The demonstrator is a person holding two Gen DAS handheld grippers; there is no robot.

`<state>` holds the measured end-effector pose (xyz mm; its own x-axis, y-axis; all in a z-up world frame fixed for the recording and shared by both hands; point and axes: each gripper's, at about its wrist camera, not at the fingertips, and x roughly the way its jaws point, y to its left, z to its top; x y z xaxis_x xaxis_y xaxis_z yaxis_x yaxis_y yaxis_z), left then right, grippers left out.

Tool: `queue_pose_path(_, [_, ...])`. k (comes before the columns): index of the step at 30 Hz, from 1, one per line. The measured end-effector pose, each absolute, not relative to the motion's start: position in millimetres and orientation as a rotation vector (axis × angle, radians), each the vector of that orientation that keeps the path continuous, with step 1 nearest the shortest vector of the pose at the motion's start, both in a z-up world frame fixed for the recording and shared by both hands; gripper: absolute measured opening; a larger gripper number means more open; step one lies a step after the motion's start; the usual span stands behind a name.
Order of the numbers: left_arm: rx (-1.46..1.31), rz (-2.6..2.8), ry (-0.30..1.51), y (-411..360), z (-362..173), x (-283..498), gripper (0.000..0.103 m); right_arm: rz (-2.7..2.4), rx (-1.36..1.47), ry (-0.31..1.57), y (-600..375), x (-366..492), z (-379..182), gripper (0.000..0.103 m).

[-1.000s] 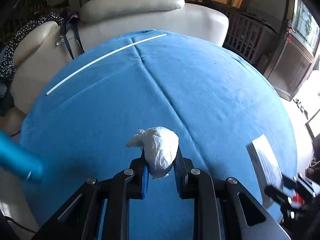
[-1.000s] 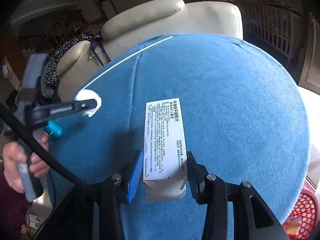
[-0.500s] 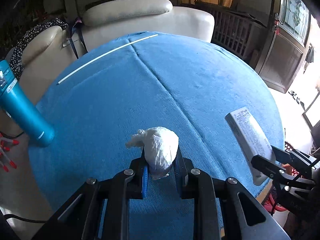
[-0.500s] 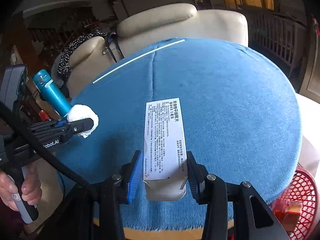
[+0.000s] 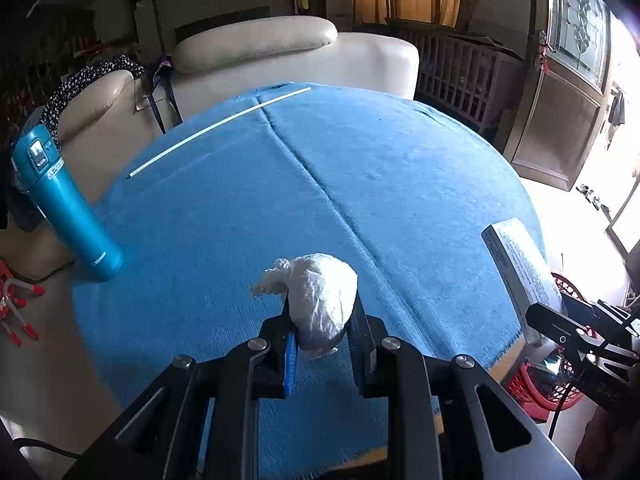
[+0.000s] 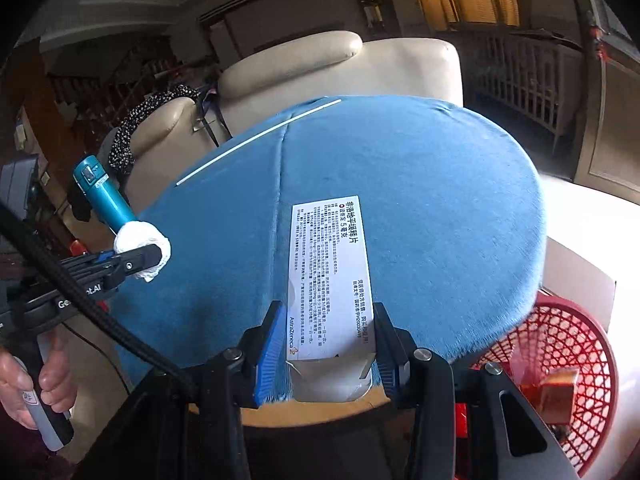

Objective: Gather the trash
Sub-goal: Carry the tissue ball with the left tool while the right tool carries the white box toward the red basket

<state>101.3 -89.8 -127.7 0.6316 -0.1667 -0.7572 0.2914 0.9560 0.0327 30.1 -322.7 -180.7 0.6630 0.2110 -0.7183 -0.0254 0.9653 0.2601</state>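
Note:
My left gripper (image 5: pixel 322 334) is shut on a crumpled white plastic wad (image 5: pixel 320 300) and holds it above the near edge of the round blue table (image 5: pixel 360 168). The wad also shows in the right wrist view (image 6: pixel 141 249). My right gripper (image 6: pixel 326 340) is shut on a flat white medicine box (image 6: pixel 330 276) with printed text, held above the table's near right edge. The box also shows in the left wrist view (image 5: pixel 520 268). A red mesh basket (image 6: pixel 560 364) stands on the floor below right, with an orange item inside.
A teal flask (image 5: pixel 64 204) stands at the table's left edge. A thin white stick (image 5: pixel 220 130) lies near the far edge. Cream armchairs (image 5: pixel 280 60) stand behind the table. A wooden door (image 5: pixel 560 100) is at the right.
Both grippers have pulled back and up from the table with their loads. The teal flask and the red basket have come into view.

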Motion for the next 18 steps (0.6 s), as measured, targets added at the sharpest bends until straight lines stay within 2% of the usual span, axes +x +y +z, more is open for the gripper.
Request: queue_pose_path(18, [0.203, -0.273, 0.718, -109, -87, 52, 0.023, 0.110, 0.238, 0.688, -345, -25, -139, 0.045])
